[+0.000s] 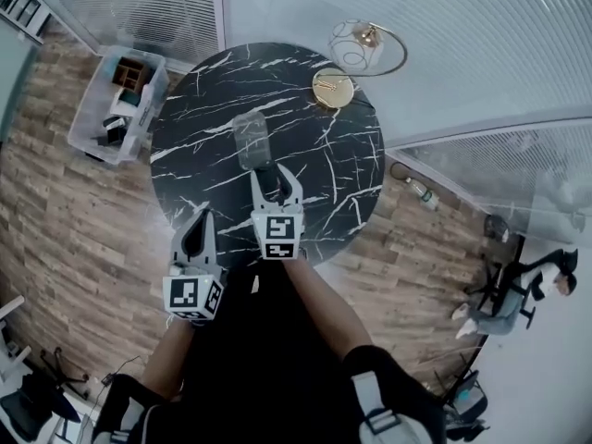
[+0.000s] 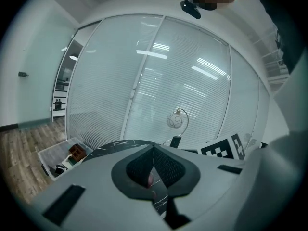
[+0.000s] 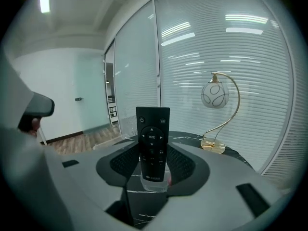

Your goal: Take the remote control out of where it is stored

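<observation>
The black remote control (image 3: 153,143) stands upright between the jaws of my right gripper (image 3: 153,149), buttons facing the camera. The pads press on its lower half, so that gripper is shut on it. In the head view the right gripper (image 1: 276,178) hangs over the near part of the round black marble table (image 1: 314,155), with the remote (image 1: 269,182) dark between its fingers. Just beyond it a clear holder (image 1: 250,140) stands on the table, apart from the remote. My left gripper (image 1: 198,224) hovers at the table's near left edge, its jaws meeting at the tips (image 2: 154,148) with nothing between them.
A gold lamp with a white globe (image 1: 354,48) stands at the table's far side. A clear bin of oddments (image 1: 118,104) sits on the wood floor to the left. Glass walls with blinds run behind the table. A person sits in a chair (image 1: 518,289) at far right.
</observation>
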{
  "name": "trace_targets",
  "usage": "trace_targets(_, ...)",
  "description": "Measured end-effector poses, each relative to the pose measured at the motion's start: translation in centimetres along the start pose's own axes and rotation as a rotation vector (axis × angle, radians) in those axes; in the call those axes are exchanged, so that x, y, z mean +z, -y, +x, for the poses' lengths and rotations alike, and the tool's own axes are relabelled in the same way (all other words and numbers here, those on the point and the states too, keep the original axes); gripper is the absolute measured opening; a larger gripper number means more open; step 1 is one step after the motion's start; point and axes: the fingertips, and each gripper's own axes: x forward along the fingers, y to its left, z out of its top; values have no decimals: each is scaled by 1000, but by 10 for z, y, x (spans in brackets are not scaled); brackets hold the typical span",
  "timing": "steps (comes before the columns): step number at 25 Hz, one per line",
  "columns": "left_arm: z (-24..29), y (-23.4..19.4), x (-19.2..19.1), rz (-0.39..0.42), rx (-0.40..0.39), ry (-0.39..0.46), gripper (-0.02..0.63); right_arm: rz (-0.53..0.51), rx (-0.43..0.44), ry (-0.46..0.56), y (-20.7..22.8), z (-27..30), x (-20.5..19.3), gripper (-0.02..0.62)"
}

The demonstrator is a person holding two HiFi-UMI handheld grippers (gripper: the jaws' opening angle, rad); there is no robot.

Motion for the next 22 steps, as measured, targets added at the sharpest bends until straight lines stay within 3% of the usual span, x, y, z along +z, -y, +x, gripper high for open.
trace_targets(7,-46,20,13,53,-65,54,9,16,-23,75,-19,-74,26,179)
trace_targets(13,-67,42,23,87,-68,111,9,20,-4,114,-23,-118,30,179)
trace_targets(22,-103,94,9,92,12,138,9,21,92,144,-16,-193,21,179)
